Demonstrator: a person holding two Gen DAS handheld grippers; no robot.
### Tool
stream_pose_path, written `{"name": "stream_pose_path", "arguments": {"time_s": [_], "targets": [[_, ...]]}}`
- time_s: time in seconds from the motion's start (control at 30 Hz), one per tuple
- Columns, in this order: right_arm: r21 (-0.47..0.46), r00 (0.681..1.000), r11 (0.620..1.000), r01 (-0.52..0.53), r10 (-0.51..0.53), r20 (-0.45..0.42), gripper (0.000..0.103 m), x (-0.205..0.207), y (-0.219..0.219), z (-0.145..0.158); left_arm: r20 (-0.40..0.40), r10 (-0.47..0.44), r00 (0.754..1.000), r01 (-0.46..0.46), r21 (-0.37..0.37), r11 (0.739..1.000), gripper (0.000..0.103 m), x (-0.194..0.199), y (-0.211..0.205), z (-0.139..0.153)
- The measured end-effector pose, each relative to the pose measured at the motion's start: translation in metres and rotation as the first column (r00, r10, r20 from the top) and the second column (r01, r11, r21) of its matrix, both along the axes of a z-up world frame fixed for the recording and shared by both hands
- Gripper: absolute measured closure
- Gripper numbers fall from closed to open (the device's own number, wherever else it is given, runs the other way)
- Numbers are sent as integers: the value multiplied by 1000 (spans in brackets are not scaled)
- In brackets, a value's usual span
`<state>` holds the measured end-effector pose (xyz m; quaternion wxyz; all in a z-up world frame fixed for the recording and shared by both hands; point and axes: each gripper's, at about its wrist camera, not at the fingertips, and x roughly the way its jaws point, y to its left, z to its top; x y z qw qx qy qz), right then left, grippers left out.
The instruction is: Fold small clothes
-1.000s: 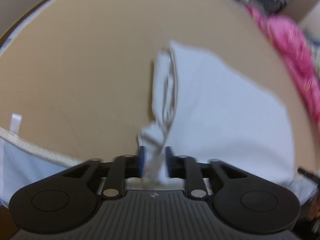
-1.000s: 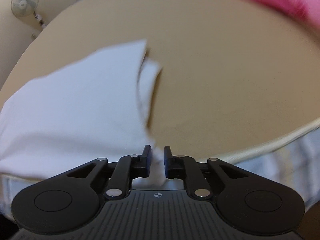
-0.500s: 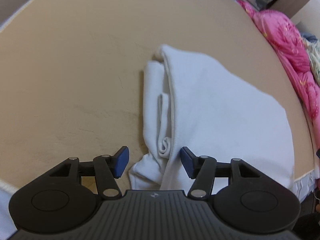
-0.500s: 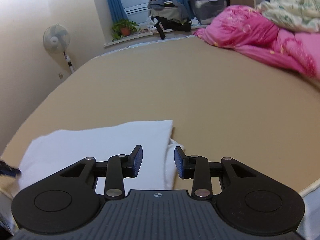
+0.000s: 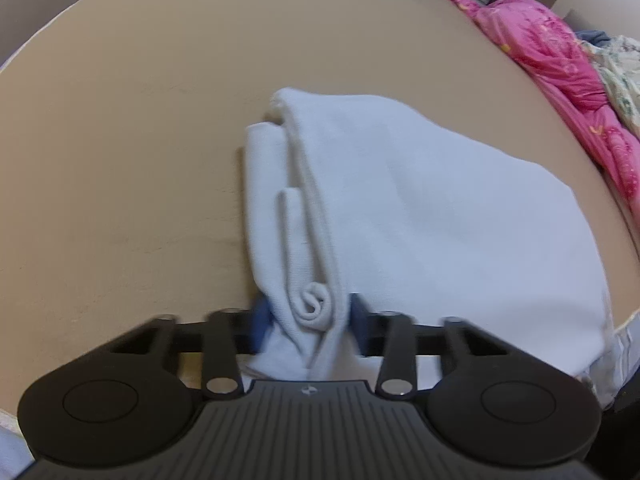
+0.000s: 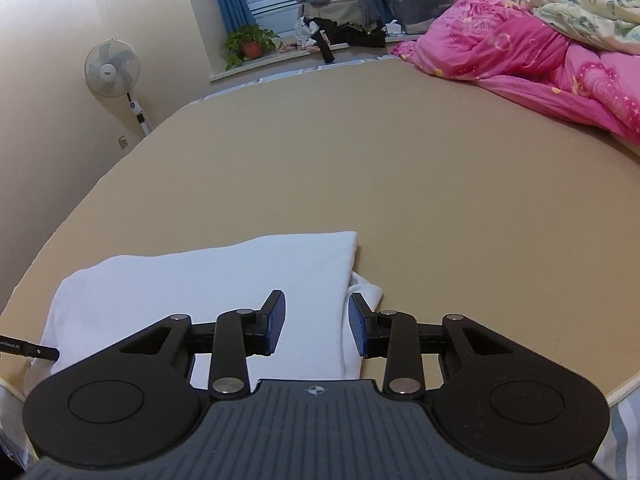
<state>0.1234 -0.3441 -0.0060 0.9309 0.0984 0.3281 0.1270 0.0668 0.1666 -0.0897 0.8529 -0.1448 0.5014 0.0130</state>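
A white folded garment (image 5: 420, 216) lies on the tan bed surface (image 5: 120, 160). Its left edge is bunched, with a rolled end near my fingers. My left gripper (image 5: 306, 316) is open, its blue pads on either side of that rolled edge and touching the cloth. In the right wrist view the same garment (image 6: 200, 276) lies flat at the near left. My right gripper (image 6: 316, 328) is open and empty, just above the garment's right edge, where a small flap (image 6: 366, 292) sticks out.
A pink quilt (image 6: 540, 60) is piled at the bed's far right, also in the left wrist view (image 5: 560, 68). A standing fan (image 6: 114, 68), a potted plant (image 6: 248, 44) and a pile of clothes (image 6: 340, 4) stand by the window. The bed edge (image 6: 624, 388) is near right.
My left gripper let go of the bunched edge, opened, then moved forward so that its pads flank the rolled cloth. My right gripper opened and lifted; the garment now lies flat.
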Motion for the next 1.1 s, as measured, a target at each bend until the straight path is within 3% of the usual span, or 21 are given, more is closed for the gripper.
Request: {"name": "stream_pose_path", "arguments": {"time_s": [0.13, 0.3, 0.4, 0.77, 0.9, 1.1], "targets": [[-9, 1000, 1000, -6, 6, 2, 66, -4, 2, 0, 6, 2, 1000, -2, 23, 1000, 74, -1, -9, 2], [-15, 1000, 1000, 1, -1, 0, 66, -5, 0, -1, -13, 47, 999, -48, -36, 998, 66, -2, 3, 0], [-28, 1000, 1000, 12, -12, -6, 66, -6, -5, -2, -5, 33, 999, -33, -11, 999, 65, -2, -1, -2], [-50, 999, 998, 46, -45, 12, 66, -13, -32, -4, 19, 8, 1000, -9, 67, 998, 81, -2, -22, 11], [-75, 997, 995, 71, -67, 49, 66, -4, -53, 1, 29, -9, 1000, 6, 113, 994, 82, 3, -41, 40], [65, 986, 985, 162, -164, 34, 66, 8, -93, 1, 80, -106, 991, 96, 121, 988, 83, 32, -130, 114]]}}
